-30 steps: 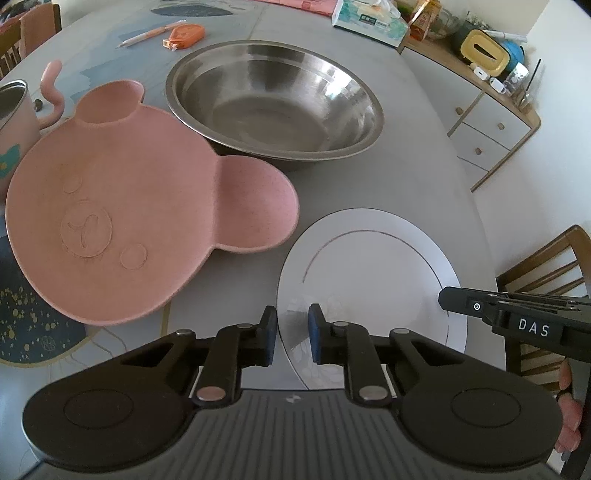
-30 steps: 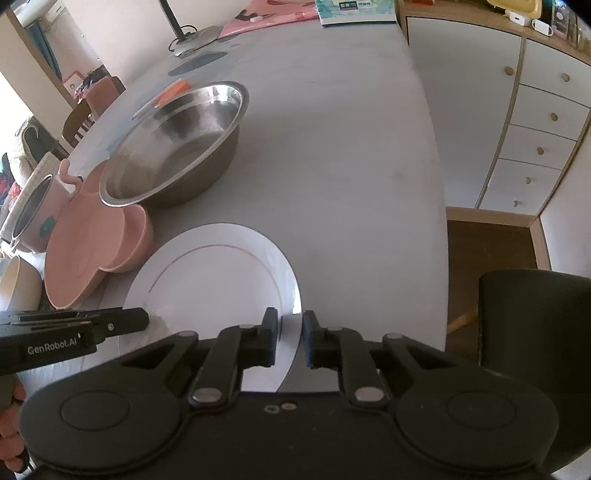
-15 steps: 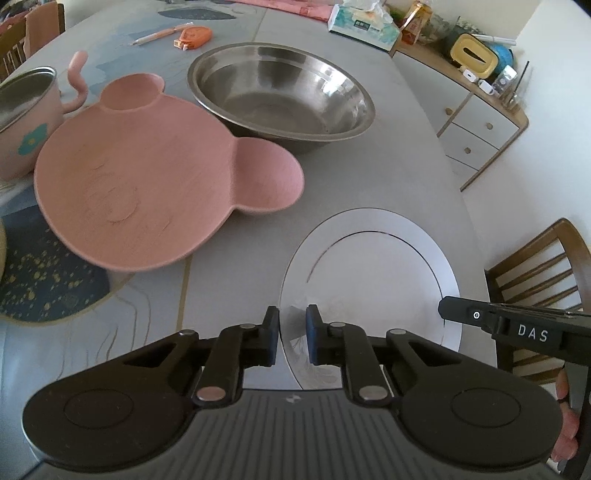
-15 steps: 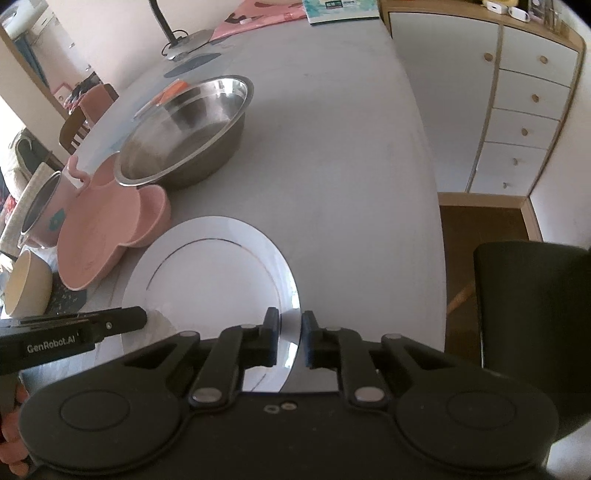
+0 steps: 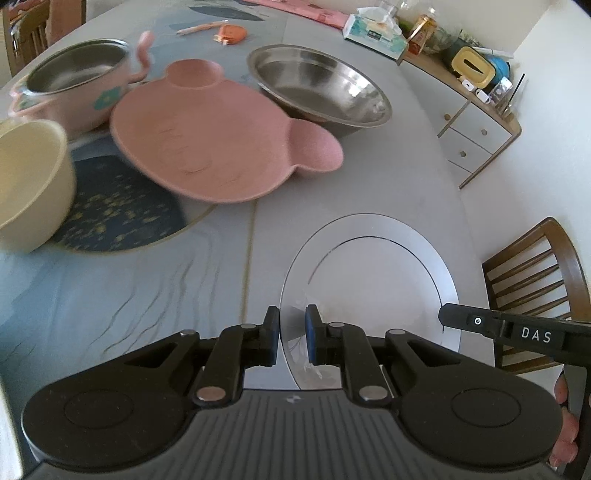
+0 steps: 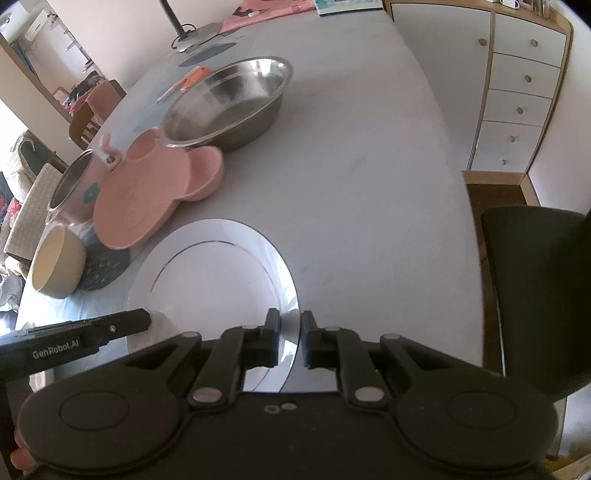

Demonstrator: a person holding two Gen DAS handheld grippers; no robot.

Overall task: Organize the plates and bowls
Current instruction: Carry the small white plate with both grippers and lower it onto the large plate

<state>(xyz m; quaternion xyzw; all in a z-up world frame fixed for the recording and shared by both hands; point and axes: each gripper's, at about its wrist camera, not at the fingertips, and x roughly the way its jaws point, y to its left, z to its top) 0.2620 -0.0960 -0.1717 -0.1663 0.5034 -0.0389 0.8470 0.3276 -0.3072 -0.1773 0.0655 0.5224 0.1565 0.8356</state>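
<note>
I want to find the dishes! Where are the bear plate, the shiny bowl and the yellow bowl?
Bear plate (image 5: 207,147): left wrist view, middle of its face.
Shiny bowl (image 5: 325,96): left wrist view, inside bottom.
Yellow bowl (image 6: 55,266): right wrist view, inside.

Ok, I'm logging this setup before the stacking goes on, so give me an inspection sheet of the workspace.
Surface: grey table, patterned mat under the left dishes.
Job's things: white plate gripped at both sides; pink bear plate; steel bowl; cream bowl; pink steel-lined pot.
Clutter: tissue box, orange item and pen at the far edge.
Grippers: left gripper and right gripper shut on the plate's rim.
Cables: lamp cord at the far end.
Surroundings: drawer cabinet, wooden chair.
</note>
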